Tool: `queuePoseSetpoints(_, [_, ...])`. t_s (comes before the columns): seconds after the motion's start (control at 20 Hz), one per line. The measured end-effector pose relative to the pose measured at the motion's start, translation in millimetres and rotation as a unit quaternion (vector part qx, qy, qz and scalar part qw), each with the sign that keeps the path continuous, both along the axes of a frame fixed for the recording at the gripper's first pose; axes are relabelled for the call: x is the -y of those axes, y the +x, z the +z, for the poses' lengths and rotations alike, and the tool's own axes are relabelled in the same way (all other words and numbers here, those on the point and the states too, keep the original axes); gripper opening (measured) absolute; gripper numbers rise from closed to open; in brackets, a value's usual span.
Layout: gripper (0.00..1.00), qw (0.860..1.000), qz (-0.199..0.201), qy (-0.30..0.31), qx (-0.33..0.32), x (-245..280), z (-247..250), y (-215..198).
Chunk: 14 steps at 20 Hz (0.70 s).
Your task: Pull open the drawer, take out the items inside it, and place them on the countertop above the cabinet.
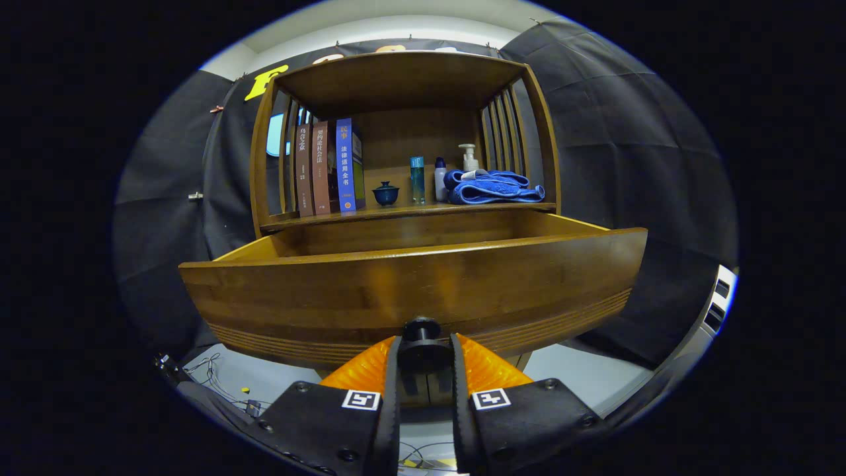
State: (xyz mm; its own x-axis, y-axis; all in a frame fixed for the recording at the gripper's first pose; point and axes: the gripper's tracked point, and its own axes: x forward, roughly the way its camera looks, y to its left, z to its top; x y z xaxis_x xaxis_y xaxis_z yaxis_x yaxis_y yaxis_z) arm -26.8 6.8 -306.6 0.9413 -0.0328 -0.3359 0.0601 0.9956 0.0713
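A wooden drawer (410,291) stands pulled out from the cabinet toward me, its wide front panel just ahead of the fingers. A dark round knob (422,330) sits at the lower middle of that panel. My gripper (423,350) is shut on the knob, one finger pressing on each side. From this low angle only the drawer's rim and inner back wall show; its contents are hidden. Above the drawer runs the countertop (396,213), a wooden shelf inside a slatted frame.
On the countertop stand three upright books (327,168), a small dark lidded cup (385,193), a teal bottle (417,180), a white bottle (440,180), a pump bottle (468,157) and a folded blue towel (492,187). Cables (218,380) lie on the floor below.
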Motion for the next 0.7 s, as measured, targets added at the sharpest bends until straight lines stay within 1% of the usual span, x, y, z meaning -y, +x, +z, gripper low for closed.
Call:
queuePoseSetpoints(0.15, [0.36,1.000,-0.001,-0.006,-0.001,-0.8,-1.1,0.6])
queuePoseSetpoints(0.2, [0.38,1.000,-0.006,-0.006,-0.003,0.8,-1.1,-1.0])
queuePoseSetpoints(0.25, [0.42,1.000,-0.008,0.005,0.003,-0.8,2.9,-2.3])
queuePoseSetpoints(0.35, [0.70,0.999,-0.015,0.032,0.022,-2.5,19.3,-5.0])
queuePoseSetpoints(0.45, [0.97,0.999,-0.034,0.033,0.026,7.3,31.1,-10.9])
queuePoseSetpoints(0.5, [0.99,0.998,-0.042,0.027,0.026,11.6,38.1,-17.5])
queuePoseSetpoints(0.6, [0.99,0.998,-0.054,0.009,0.031,20.3,61.8,-24.6])
queuePoseSetpoints(0.7, [0.99,0.996,-0.087,-0.020,0.027,38.5,86.4,-28.1])
